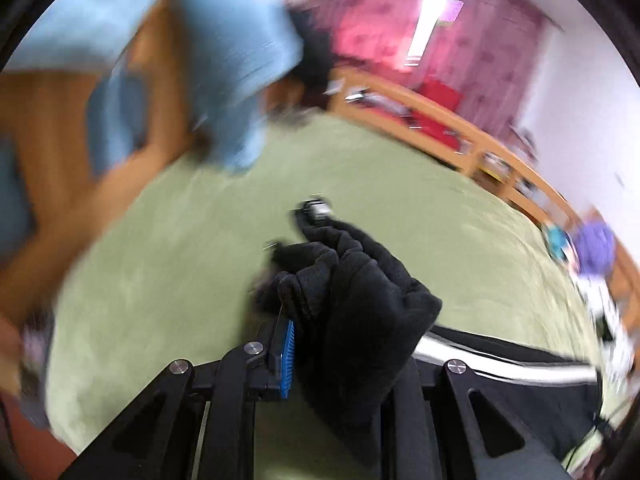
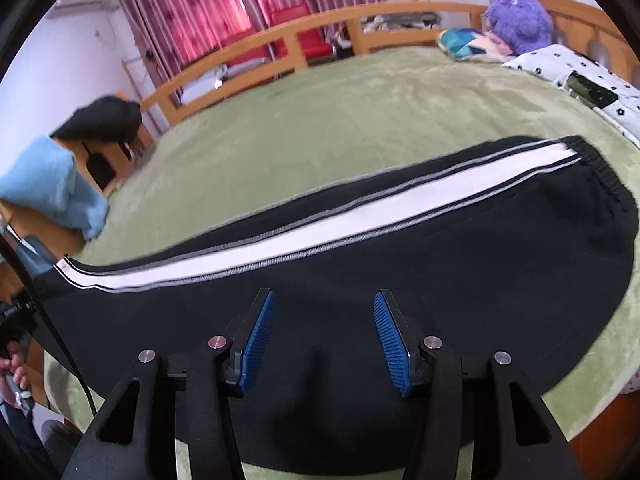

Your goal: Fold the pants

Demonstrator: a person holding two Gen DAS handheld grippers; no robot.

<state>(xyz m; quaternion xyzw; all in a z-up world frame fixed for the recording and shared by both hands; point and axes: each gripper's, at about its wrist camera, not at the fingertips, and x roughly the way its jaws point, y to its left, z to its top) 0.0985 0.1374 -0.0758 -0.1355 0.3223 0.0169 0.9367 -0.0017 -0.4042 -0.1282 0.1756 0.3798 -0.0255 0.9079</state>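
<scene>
A wide green blanket (image 2: 320, 112) covers the bed, wooden rail (image 2: 280, 36) at its far side. Black pants (image 2: 480, 260) with a white side stripe (image 2: 320, 236) lie flat across the near part, waistband to the right. The right gripper (image 2: 323, 336) hovers above them, jaws wide apart and holding nothing. The left gripper (image 1: 320, 344) is clamped on a bunched black fold of the pants, lifted above the blanket. A purple plush toy (image 2: 518, 16) sits far right.

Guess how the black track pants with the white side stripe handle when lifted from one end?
Likely floppy: the black track pants with the white side stripe bunch and droop in the left gripper. Probably light. The rest would likely drag on the fuzzy green blanket rather than slide freely.
</scene>
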